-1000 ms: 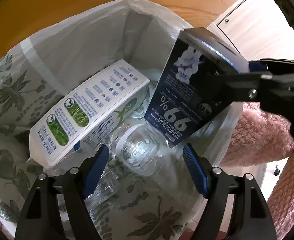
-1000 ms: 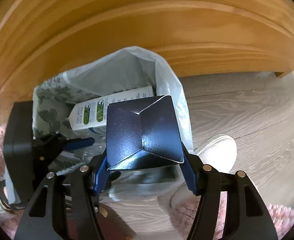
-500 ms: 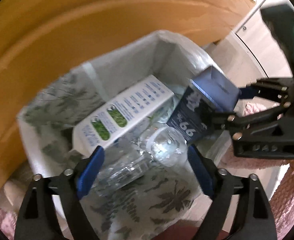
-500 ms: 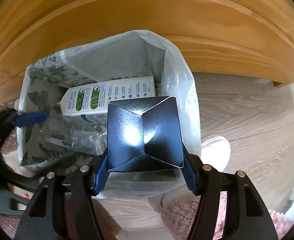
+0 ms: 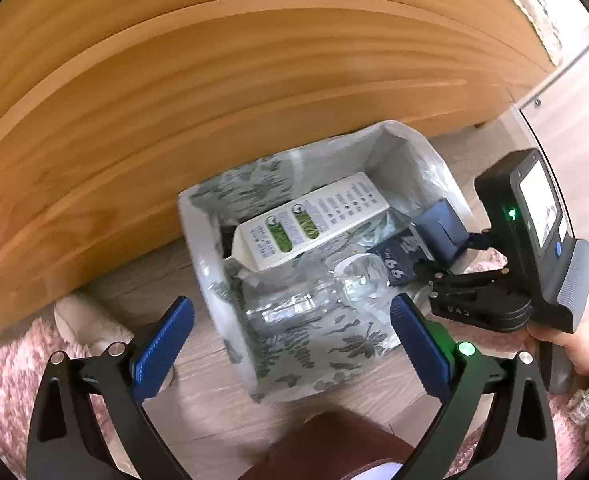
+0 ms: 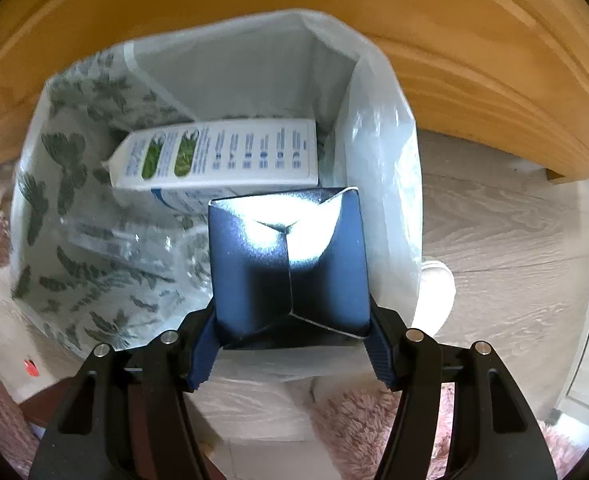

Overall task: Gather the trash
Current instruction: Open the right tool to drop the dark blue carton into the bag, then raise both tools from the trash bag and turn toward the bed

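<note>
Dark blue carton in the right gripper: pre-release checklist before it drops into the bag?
1. right gripper pads pressing on dark blue carton: ok.
2. Carton over the trash bag mouth: ok, near its right wall.
3. Bag mouth open: ok.
4. Room beside white carton and clear bottle: ok.
5. left gripper clear of the drop: ok, jaws just opened, empty, above the bag.
6. Carton empty: cannot tell.
</note>
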Demonstrator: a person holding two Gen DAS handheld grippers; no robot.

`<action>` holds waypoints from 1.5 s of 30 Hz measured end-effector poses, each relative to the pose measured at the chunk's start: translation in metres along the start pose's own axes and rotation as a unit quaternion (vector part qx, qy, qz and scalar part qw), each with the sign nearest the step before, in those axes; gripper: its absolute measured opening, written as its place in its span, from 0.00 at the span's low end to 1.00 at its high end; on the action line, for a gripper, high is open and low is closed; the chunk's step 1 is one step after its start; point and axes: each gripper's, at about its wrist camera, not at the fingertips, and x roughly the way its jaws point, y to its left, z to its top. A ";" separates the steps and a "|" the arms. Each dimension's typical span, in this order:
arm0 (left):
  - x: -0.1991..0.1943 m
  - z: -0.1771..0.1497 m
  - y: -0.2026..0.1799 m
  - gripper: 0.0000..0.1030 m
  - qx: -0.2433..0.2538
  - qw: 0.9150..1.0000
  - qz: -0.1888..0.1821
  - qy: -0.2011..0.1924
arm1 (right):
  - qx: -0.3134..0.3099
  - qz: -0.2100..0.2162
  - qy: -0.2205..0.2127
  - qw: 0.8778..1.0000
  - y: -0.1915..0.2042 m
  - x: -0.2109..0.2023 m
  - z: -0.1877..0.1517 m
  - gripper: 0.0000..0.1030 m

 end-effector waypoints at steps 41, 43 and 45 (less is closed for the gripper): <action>0.030 -0.001 0.008 0.92 -0.055 0.997 -0.031 0.046 | 0.083 -0.008 -0.123 0.989 -0.014 -0.066 -0.013 0.92; 0.029 -0.001 0.008 0.92 -0.054 0.997 -0.032 0.045 | 0.082 -0.012 -0.127 0.988 -0.014 -0.068 -0.013 0.92; 0.028 0.000 0.008 0.92 -0.054 0.997 -0.032 0.044 | 0.081 -0.014 -0.128 0.988 -0.013 -0.069 -0.013 0.92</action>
